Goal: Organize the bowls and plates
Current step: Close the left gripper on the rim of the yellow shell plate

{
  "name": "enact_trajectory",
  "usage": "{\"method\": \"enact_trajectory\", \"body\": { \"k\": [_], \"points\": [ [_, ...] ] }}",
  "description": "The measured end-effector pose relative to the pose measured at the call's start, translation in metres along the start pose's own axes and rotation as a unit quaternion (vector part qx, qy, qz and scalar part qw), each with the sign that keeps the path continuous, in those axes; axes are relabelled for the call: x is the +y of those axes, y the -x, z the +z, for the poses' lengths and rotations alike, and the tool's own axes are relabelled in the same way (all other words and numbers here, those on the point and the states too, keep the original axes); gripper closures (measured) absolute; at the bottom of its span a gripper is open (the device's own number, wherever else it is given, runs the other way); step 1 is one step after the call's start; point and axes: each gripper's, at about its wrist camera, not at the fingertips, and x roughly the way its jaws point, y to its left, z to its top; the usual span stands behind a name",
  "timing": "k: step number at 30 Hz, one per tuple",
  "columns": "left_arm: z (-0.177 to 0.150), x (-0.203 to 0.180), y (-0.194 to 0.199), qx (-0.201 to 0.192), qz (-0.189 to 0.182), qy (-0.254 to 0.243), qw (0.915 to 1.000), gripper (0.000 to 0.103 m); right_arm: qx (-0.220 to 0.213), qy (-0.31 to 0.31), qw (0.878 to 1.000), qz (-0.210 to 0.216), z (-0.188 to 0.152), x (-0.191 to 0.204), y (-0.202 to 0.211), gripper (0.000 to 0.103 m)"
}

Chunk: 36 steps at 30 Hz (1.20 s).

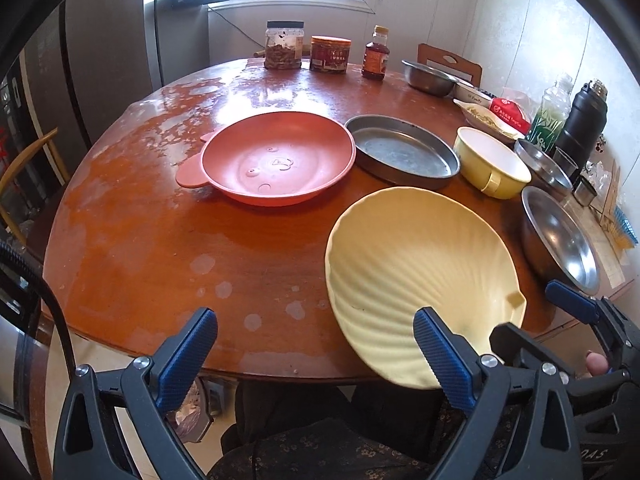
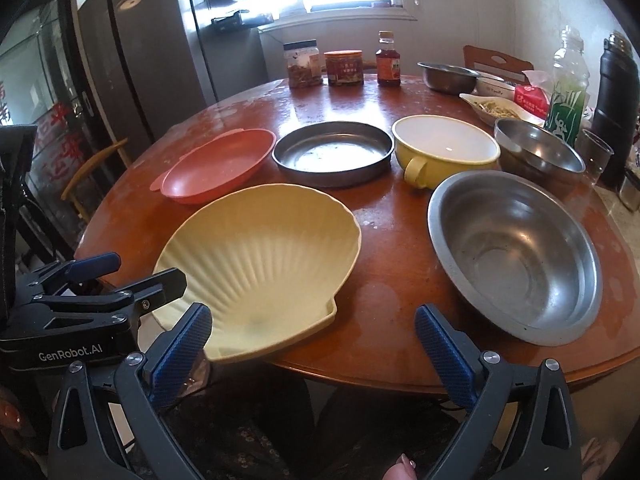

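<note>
On the round reddish wooden counter point(image 2: 380, 280) by the window, the pale yellow shell-shaped plastic plate point(image 2: 260, 264) overhangs the near edge, probably light, stiff and slick, best pinched at its protruding rim by either wide-open, empty hand-held gripper point(image 2: 312, 344).

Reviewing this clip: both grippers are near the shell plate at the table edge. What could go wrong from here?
1. The yellow shell plate overhangs the table edge; a nudge from either open gripper, left or right, might tip it off.
2. The large steel bowl also sits close to the near edge, so a sideways sweep could push it over.
3. The tabletop looks glossy, so dishes may slide when pushed.
</note>
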Motion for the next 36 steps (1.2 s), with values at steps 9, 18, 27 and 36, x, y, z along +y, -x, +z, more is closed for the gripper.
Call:
{"method": "enact_trajectory", "body": {
  "k": [9, 18, 27, 36],
  "points": [
    [0.004, -0.001, -0.010, -0.001, -0.006, -0.007, 1.0000, 0.024, 0.005, 0.008, 1.000, -0.008, 0.013, -0.003, -0.017, 0.028],
    [0.002, -0.006, -0.012, 0.001, -0.034, -0.011, 0.9994, 0.051, 0.019, 0.013, 1.000, -0.012, 0.014, -0.004, -0.031, 0.053],
    [-0.001, -0.020, -0.013, -0.008, -0.036, -0.026, 0.9990, 0.076, 0.012, 0.020, 1.000, -0.012, 0.015, -0.001, -0.034, 0.068],
    [0.012, 0.007, -0.017, -0.012, -0.023, -0.001, 0.9997, 0.076, 0.018, 0.029, 0.999, 0.010, 0.022, 0.014, -0.043, 0.068]
  ]
}}
